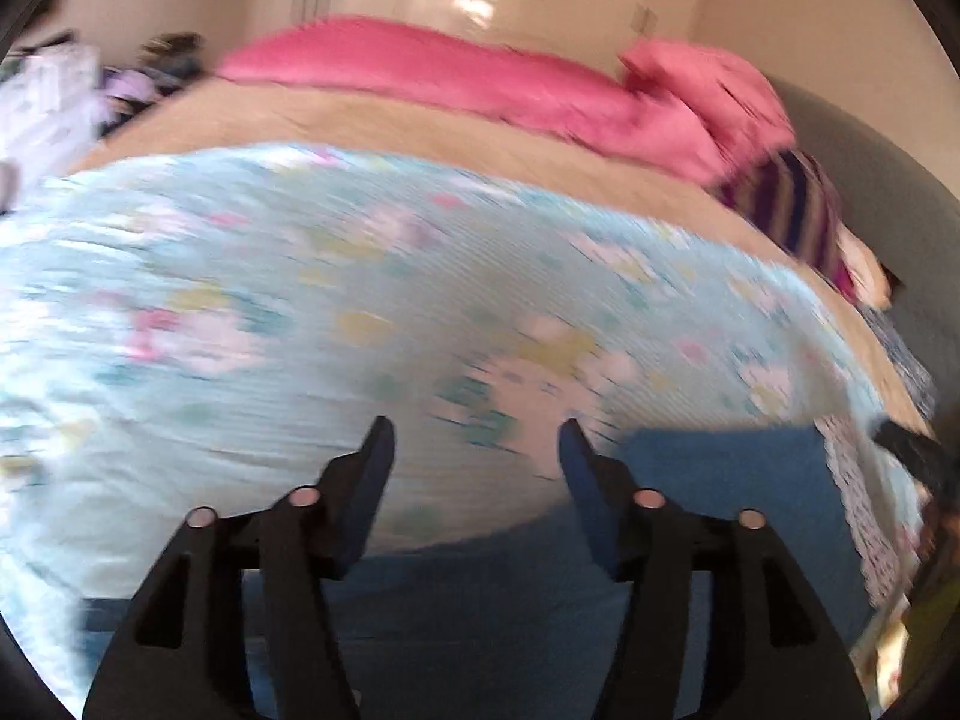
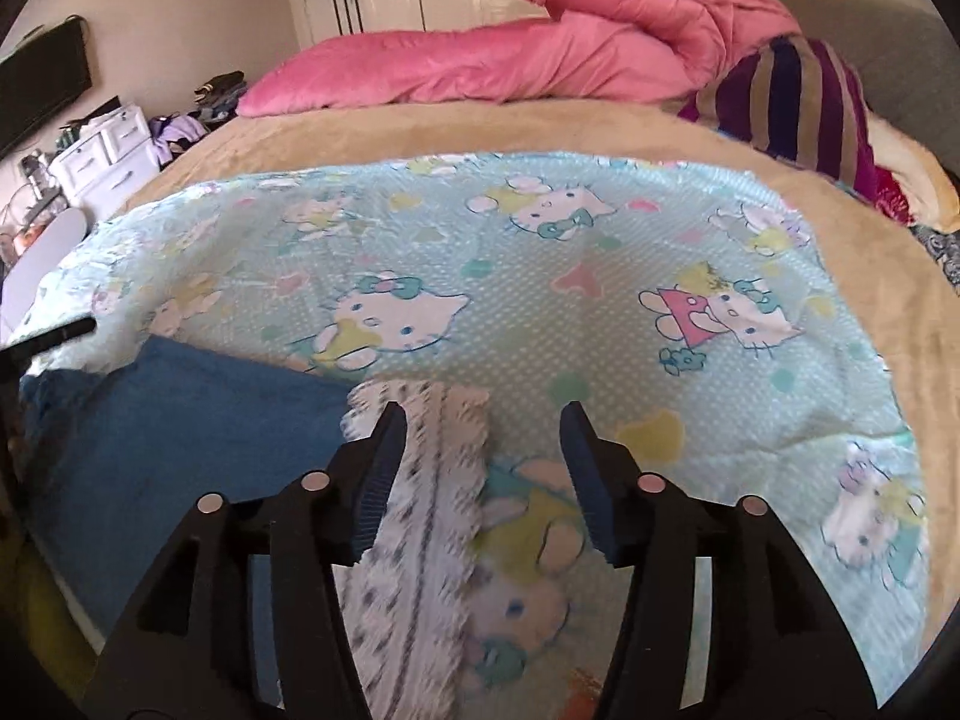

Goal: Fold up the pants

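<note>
The blue pants lie on the near left part of the bed, spread flat over the pale blue cartoon-cat sheet that covers the tan blanket. In the left wrist view (badly motion-blurred) the left gripper hangs over the near edge of the sheet with its jaws spread wide and nothing between them; blue fabric of the pants shows just below and to the right of its tips. A white patterned cloth with a scalloped edge lies just to the right of the pants, touching or overlapping their right edge, and runs toward the near edge of the bed. The right gripper is over this cloth, jaws wide apart: the left finger sits above the cloth's left side, the right finger is over bare sheet, and neither grips anything. The dark tip of the left gripper shows at the far left of the right wrist view, near the pants' far left corner. Along the far edge of the bed lies a pink duvet, and at the far right corner a purple striped cushion.
</note>
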Available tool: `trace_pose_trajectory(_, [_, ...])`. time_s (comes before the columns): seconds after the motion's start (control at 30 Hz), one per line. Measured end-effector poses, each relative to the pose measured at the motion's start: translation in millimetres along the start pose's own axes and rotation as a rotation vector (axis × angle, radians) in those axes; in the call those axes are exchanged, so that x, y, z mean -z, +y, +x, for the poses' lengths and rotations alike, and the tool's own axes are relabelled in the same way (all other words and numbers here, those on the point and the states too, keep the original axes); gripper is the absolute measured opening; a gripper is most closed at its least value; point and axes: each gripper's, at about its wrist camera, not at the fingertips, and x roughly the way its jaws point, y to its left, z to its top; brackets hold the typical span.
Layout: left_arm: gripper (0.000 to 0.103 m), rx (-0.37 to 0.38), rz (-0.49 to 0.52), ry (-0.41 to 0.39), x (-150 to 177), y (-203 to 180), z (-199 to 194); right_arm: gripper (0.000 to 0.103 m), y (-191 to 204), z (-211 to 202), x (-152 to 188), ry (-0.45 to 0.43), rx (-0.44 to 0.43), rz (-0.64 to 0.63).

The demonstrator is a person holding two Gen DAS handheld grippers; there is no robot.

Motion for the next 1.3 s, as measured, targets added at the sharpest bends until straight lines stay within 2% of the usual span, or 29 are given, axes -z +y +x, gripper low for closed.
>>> trace_pose_trajectory(0.03, [0.061,-0.057,0.006,-0.035,1.0,7.1,-12.6,0.049,7.0,-7.3,4.0,-0.007,-0.006,-0.014])
trace_pose_trajectory(0.1, [0.061,-0.097,0.016,-0.064,6.1,13.0,-30.1,0.053,22.1,-16.9,11.3,-0.009,-0.023,-0.045])
trace_pose_trajectory(0.2, [0.062,-0.079,0.029,-0.062,18.8,13.3,-45.9,0.056,50.1,-26.4,23.8,-0.016,-0.067,-0.089])
trace_pose_trajectory(0.33, [0.066,0.015,0.073,0.018,35.6,-8.7,-39.3,0.06,82.6,-26.7,38.3,0.019,-0.141,-0.105])
trace_pose_trajectory(0.4, [0.071,0.001,0.11,0.078,47.9,-19.5,-26.4,0.065,95.3,-23.2,45.6,0.048,-0.149,-0.124])
trace_pose_trajectory(0.47, [0.078,-0.033,0.117,0.139,59.7,-19.6,-15.0,0.065,105.1,-16.6,55.0,0.094,-0.109,-0.163])
trace_pose_trajectory(0.53, [0.081,-0.069,0.098,0.19,69.1,-9.5,-2.2,0.067,104.4,-8.9,61.7,0.148,-0.05,-0.174])
trace_pose_trajectory(0.6, [0.081,-0.057,0.094,0.195,73.6,-4.5,1.8,0.068,97.7,-0.7,70.2,0.203,0.002,-0.165])
trace_pose_trajectory(0.63, [0.081,-0.059,0.097,0.195,74.0,-4.0,1.4,0.068,89.7,0.0,73.2,0.207,-0.009,-0.128])
trace_pose_trajectory(0.73, [0.082,-0.062,0.109,0.193,75.1,-5.0,1.9,0.069,80.2,-1.4,75.6,0.196,-0.024,-0.061])
trace_pose_trajectory(0.97, [0.082,-0.037,0.094,0.171,76.4,-3.7,-5.1,0.073,79.9,-4.8,71.9,0.193,-0.024,-0.024])
trace_pose_trajectory(1.03, [0.085,-0.032,0.088,0.16,75.8,-3.4,-9.8,0.076,77.6,-12.8,67.2,0.164,-0.034,-0.002])
trace_pose_trajectory(1.07, [0.089,-0.032,0.086,0.152,75.2,-3.9,-13.6,0.079,76.6,-17.1,65.0,0.15,-0.03,0.002])
trace_pose_trajectory(1.23, [0.092,-0.025,0.096,0.11,72.9,-11.2,-36.6,0.084,69.4,-40.7,59.1,0.088,-0.034,0.031])
trace_pose_trajectory(1.3, [0.096,-0.003,0.092,0.097,72.1,-14.4,-47.7,0.087,67.2,-48.5,57.3,0.064,-0.028,0.035])
